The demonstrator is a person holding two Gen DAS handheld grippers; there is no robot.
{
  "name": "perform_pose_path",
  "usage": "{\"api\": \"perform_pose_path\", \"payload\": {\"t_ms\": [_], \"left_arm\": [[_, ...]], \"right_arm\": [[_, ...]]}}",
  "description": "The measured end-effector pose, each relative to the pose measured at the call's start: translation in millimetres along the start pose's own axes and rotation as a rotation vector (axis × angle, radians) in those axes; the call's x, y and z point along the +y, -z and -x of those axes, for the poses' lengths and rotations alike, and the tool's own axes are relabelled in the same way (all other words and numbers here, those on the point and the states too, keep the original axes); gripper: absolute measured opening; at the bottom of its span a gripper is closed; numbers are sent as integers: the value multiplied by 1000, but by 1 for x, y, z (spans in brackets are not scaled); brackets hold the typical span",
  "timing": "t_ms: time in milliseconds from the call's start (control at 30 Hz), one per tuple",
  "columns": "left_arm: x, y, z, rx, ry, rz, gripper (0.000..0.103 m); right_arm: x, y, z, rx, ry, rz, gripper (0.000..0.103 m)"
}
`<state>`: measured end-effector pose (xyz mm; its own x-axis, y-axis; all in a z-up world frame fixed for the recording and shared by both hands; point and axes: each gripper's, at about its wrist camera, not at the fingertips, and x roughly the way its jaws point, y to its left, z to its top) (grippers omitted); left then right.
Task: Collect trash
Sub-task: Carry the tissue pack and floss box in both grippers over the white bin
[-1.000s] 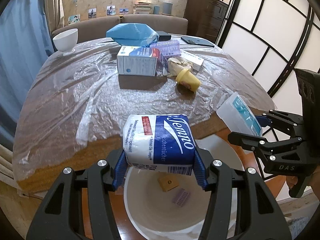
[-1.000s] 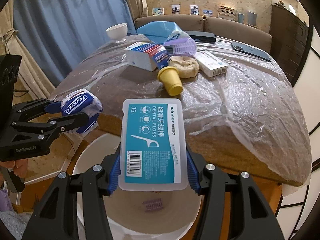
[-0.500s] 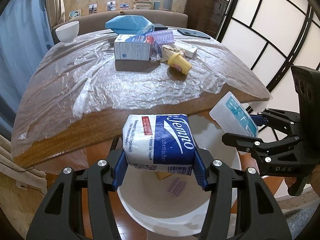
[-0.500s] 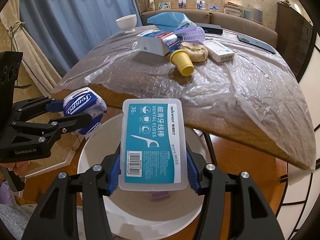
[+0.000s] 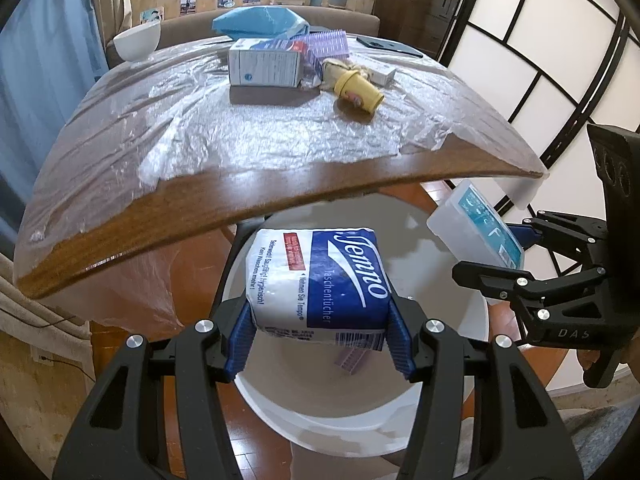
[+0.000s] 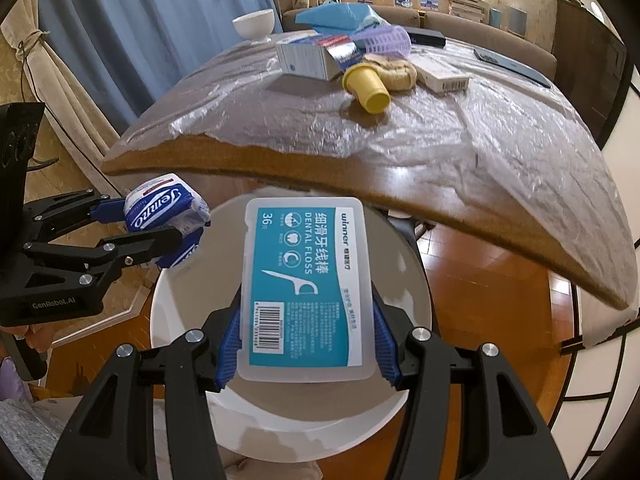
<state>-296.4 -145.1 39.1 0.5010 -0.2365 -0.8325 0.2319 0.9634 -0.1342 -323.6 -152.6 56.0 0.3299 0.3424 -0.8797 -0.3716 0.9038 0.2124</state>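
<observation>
In the left wrist view, the left tool (image 5: 318, 344) fills the bottom of the frame, its blue-padded fingers clamped on a white and blue tissue pack (image 5: 320, 284) at centre; the pack hangs directly above the open mouth of a white bin (image 5: 472, 320), which sits on the wooden floor below the near edge of the table (image 5: 280, 188); a small purple item (image 5: 351, 360) lies on the bin's bottom, partly hidden by the pack. At the right edge of this frame the right tool (image 5: 496, 256) grips a clear dental floss box (image 5: 476, 236) with a teal label, just beside the bin's right rim.

In the right wrist view, the right tool (image 6: 308, 340) rises from the bottom, its fingers pressed against both long sides of the dental floss box (image 6: 306, 288); the box is held flat, label up, over the middle of the bin (image 6: 168, 300); at the left of the frame the left tool (image 6: 160, 224) holds the tissue pack (image 6: 164, 208) over the bin's left rim.

Beyond, in the upper half of both frames, the table is covered with crinkled clear plastic sheet (image 5: 240, 120); on it lie a white and blue carton (image 5: 266, 64), a yellow cup (image 5: 358, 90) on its side, a beige crumpled wad (image 6: 394, 72) touching the cup, a purple ridged piece (image 5: 326, 42), a blue bag (image 5: 256, 22), a small white box (image 6: 440, 76) and, at upper left, a white bowl (image 5: 136, 42).
</observation>
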Motion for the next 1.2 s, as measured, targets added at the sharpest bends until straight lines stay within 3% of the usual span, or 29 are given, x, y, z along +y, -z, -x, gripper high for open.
{"api": "perform_pose_path", "payload": {"t_ms": [800,1200], "left_arm": [[-3,30,-29,102,-35,-6,57],[-5,30,-50,136,-44,-19,57]], "right_arm": [[2,24,-28,76,24,12,54],[-7,22,-53,118,-1,-56,54]]}}
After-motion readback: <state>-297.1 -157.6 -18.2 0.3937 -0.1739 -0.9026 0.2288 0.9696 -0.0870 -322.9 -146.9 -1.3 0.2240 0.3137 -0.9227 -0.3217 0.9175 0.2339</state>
